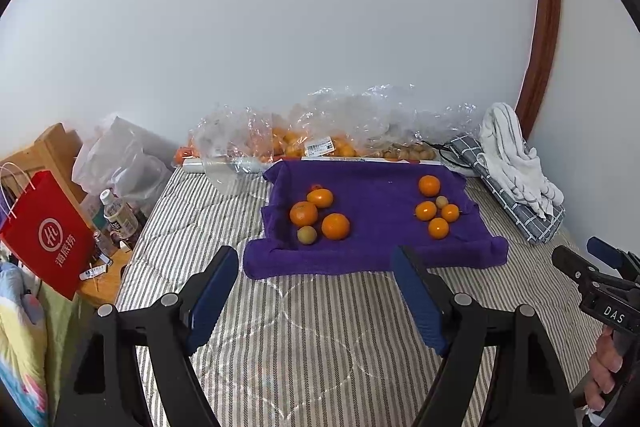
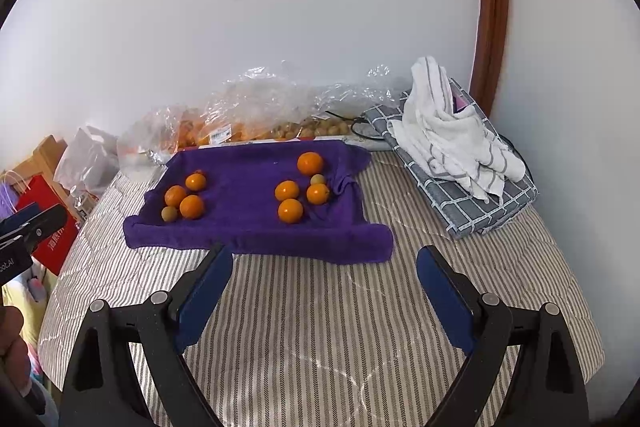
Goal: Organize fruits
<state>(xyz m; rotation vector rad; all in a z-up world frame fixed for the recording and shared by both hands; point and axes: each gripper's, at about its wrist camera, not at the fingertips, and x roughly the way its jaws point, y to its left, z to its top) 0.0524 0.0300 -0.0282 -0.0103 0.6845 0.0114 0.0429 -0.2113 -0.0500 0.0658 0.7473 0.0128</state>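
both grippers, left (image 1: 316, 259) and right (image 2: 322, 257), are held wide apart and empty over a striped mattress (image 2: 320, 327). beyond, nine fruits (image 2: 290, 211) are laid in two clusters on a purple towel (image 2: 248, 227). a bottle (image 1: 118, 215) is seen only by the left view. bagged fruit (image 1: 296, 143) behind is blurred by plastic.

Fruit in the clear plastic bags (image 1: 320, 135), blurred behind crinkled film.
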